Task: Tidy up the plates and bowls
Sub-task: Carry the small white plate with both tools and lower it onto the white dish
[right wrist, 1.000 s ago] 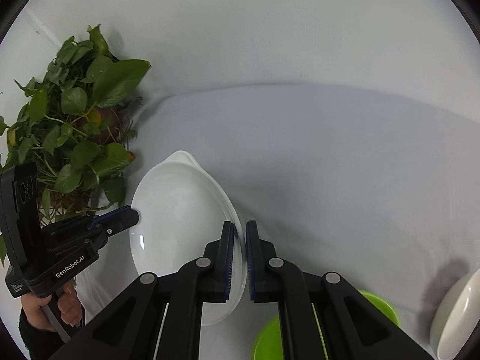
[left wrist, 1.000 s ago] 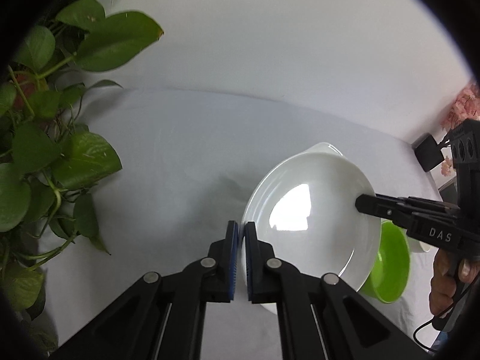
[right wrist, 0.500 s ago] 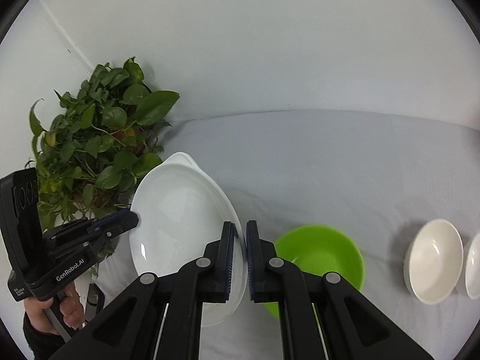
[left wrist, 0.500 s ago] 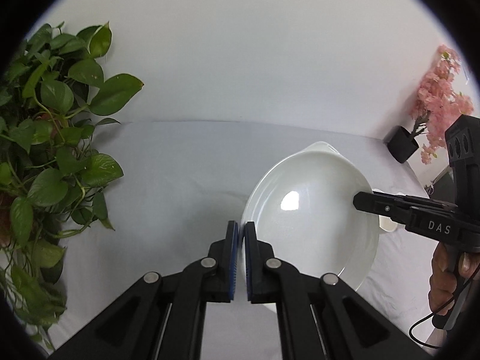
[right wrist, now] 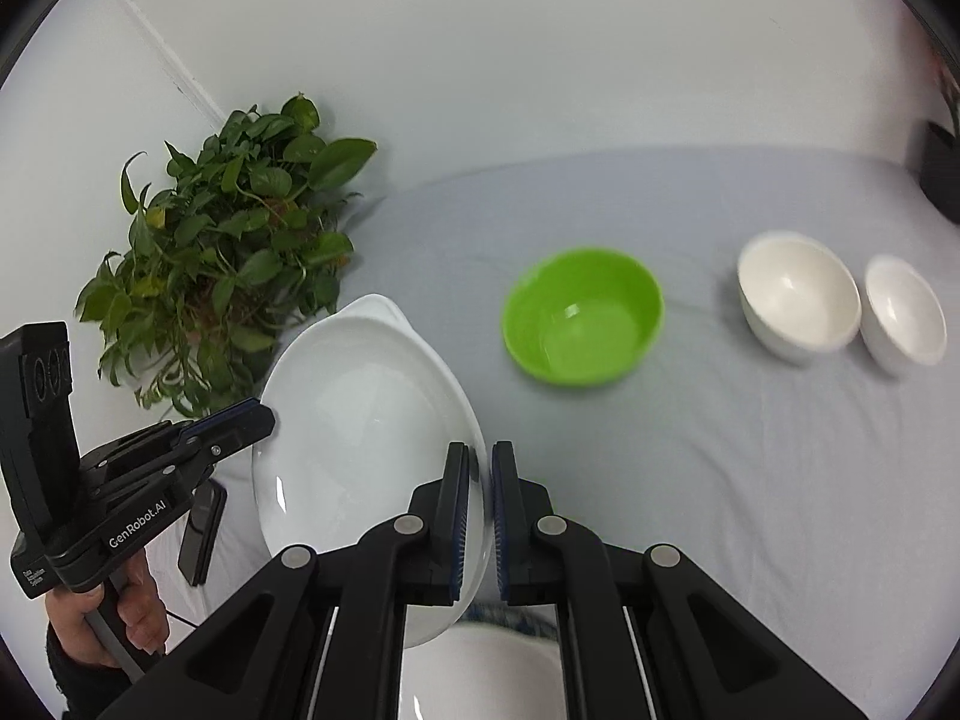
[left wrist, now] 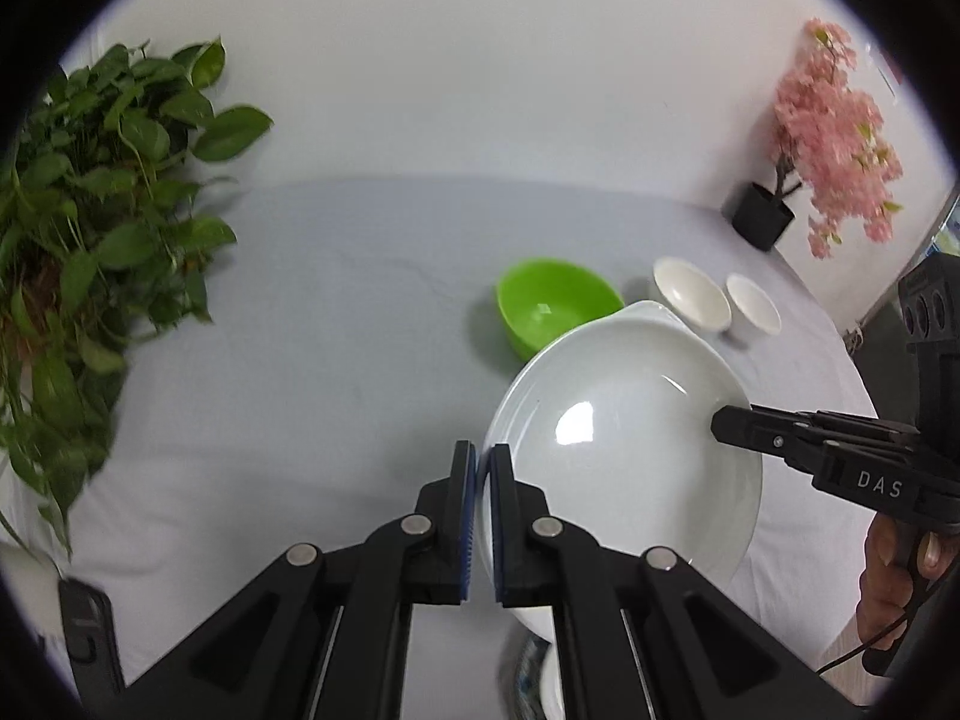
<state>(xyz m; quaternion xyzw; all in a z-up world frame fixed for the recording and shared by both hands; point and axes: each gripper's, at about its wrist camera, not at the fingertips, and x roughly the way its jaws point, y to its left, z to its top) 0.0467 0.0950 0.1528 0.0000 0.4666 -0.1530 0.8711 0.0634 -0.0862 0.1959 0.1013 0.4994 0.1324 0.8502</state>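
Both wrist views look steeply down, sharing the white dish (left wrist: 624, 444).

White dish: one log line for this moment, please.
white dish: off table | left tongs: shut on rim | right tongs: shut on rim | green bowl: on table

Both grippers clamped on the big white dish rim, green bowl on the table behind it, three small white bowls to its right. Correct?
Not quite: there are two small white bowls, not three, as the right wrist view shows. The rest holds: left gripper and right gripper are both clamped on the big white dish rim, with the green bowl on the table behind it.
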